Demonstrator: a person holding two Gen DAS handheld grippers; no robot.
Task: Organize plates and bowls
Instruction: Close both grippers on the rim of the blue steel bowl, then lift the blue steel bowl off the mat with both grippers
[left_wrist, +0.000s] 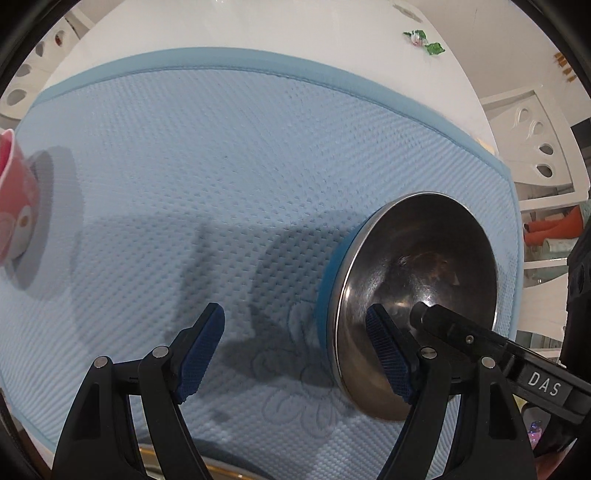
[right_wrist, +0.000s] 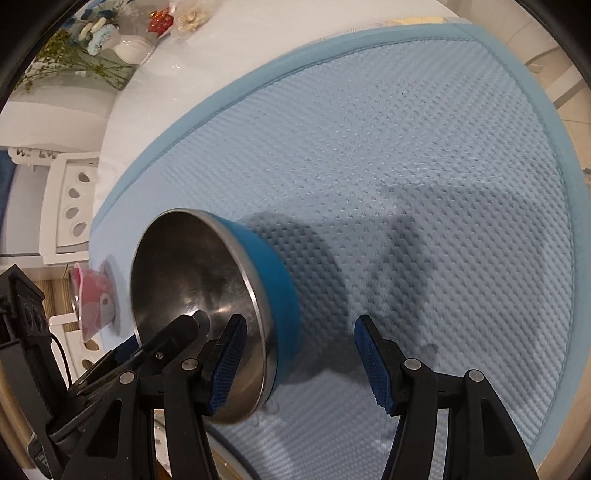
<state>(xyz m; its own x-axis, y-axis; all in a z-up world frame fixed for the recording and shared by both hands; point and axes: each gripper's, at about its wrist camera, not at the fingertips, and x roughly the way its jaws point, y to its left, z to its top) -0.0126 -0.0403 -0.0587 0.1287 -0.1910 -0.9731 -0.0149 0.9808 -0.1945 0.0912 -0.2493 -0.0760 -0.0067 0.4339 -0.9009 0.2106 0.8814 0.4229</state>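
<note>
Landmark: steel bowl (left_wrist: 417, 302) with a blue outer wall, standing on the pale blue textured mat (left_wrist: 221, 177).
Open room: the mat beyond the bowl lies bare up to its far stitched border.
Obstacle at the bowl: both sets of tongs crowd its near rim, the left tongs (left_wrist: 295, 354) and the right tongs (right_wrist: 301, 363), each with one pad inside the bowl.
Obstacle well apart from the bowl: a pink bowl (left_wrist: 14, 199) at the mat's edge.
Beyond the mat: white surface (left_wrist: 258, 26), a small green-wrapped item (left_wrist: 424, 40) far from the bowl.
</note>
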